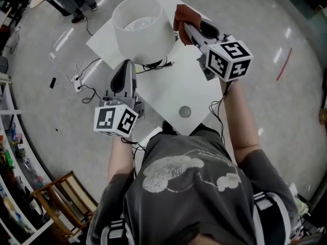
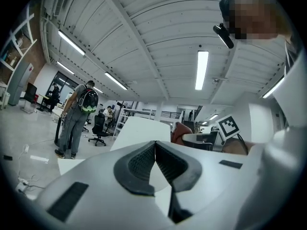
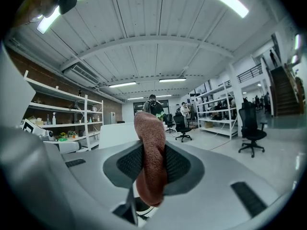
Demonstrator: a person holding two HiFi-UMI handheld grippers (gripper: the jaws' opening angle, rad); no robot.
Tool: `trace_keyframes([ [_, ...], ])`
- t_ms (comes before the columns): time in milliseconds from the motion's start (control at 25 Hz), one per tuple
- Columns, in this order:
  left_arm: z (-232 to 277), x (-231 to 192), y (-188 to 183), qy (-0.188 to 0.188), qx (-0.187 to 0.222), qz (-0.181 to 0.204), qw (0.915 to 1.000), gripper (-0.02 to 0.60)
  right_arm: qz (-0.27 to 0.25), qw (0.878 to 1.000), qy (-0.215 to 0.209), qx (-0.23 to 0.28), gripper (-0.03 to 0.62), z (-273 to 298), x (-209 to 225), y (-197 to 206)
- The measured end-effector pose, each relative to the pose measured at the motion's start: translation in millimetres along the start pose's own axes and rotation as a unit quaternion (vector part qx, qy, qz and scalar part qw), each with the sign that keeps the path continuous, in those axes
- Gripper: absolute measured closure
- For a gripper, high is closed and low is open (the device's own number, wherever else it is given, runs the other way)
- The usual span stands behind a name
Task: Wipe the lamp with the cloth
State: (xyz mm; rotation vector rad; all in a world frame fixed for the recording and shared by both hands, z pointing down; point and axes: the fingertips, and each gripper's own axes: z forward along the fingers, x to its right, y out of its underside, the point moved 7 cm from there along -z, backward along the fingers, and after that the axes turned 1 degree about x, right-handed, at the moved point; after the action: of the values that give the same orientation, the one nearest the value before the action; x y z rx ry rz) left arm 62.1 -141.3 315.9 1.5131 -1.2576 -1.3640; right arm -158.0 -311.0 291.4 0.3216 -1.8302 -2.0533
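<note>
Shelves (image 3: 62, 123) to the left of the right claw (image 3: 151, 150) and an office chair (image 3: 252, 128) to its right show only in that claw's own view. From the head view a white table (image 1: 168, 91) lies under both claws. The lamp (image 1: 144, 44), with its broad white shade upright, stands just ahead of them. The right claw is clamped on the reddish-brown cloth (image 3: 149, 171), which bulges above the jaws and hangs below them. From overhead the cloth sits at that claw's tip, right against the shade's side, though contact cannot be confirmed. The left claw (image 2: 155, 145) is pressed closed with nothing between its pads. Its tip is just short of the shade's near side and apart from the right claw. Only the left claw's view shows the cloth from the side, beyond its tip and to the right, beside the shade. Only the head view shows a black cable (image 1: 153, 65) running out from under the shade between the two claws, and a small grey disc (image 1: 185, 111) on the table behind them.
</note>
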Motion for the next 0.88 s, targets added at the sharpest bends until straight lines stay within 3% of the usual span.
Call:
trace_keyframes([
  [480, 18.2, 16.1, -1.2, -0.094, 0.018, 0.023, 0.9952, 0.574, -0.017, 0.994, -0.109, -0.003, 0.497, 53.2, 18.9, -15.6],
  [880, 26.5, 19.9, 9.4, -0.137, 0.007, 0.035, 0.9899, 0.574, 0.000, 0.988, -0.153, -0.015, 0.497, 87.0, 40.8, 0.2],
])
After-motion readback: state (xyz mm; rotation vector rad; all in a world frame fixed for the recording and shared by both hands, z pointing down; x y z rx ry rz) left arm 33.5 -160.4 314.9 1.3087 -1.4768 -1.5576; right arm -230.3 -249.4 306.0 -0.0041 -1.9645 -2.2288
